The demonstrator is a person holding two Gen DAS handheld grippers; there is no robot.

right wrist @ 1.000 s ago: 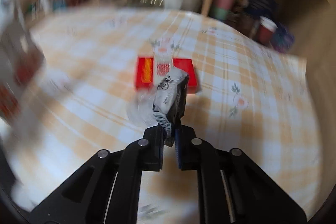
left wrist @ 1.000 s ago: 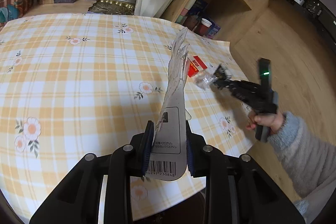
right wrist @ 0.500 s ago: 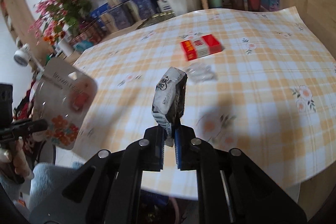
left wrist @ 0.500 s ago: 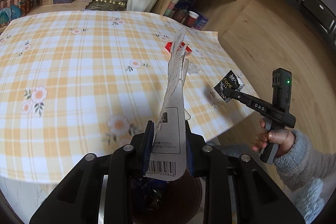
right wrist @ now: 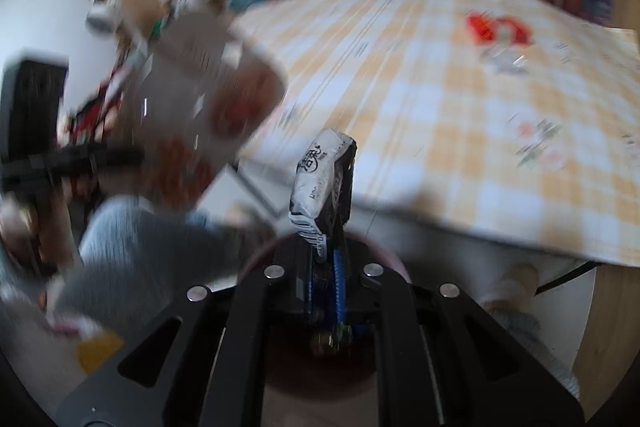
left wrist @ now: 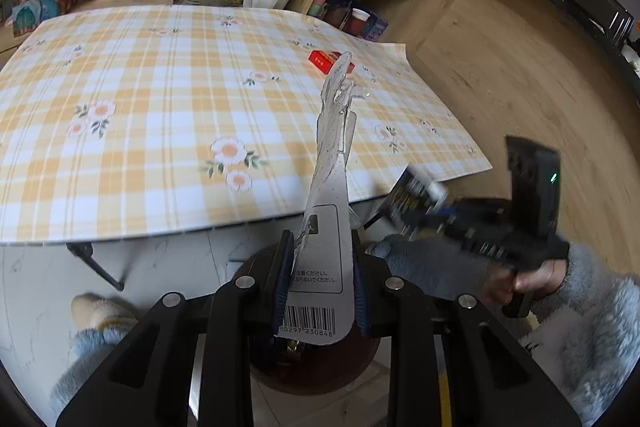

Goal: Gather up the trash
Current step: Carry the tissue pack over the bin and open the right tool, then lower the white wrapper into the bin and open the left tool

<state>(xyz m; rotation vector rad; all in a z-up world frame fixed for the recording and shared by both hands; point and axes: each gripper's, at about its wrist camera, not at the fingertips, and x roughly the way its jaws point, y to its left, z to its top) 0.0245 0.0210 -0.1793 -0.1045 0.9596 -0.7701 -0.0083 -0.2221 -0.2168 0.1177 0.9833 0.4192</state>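
Left tool (left wrist: 320, 291) pinches a flat crinkled pouch (left wrist: 330, 227) (barcoded); right tool (right wrist: 324, 267) grips a puffy wrapper (right wrist: 322, 183)

Your right wrist view is smeared by motion: the shelf items at the top and the left gripper (right wrist: 72, 159) with its pouch (right wrist: 216, 83) at the left are only streaks, so you cannot read the pouch's print. The red packet (right wrist: 496, 27) on the table (right wrist: 440, 115) is a blur too. In your left wrist view, the silver pouch (left wrist: 328, 227) hides much of the dark bin (left wrist: 316, 363) below, and the right gripper (left wrist: 444, 211) is blurred.
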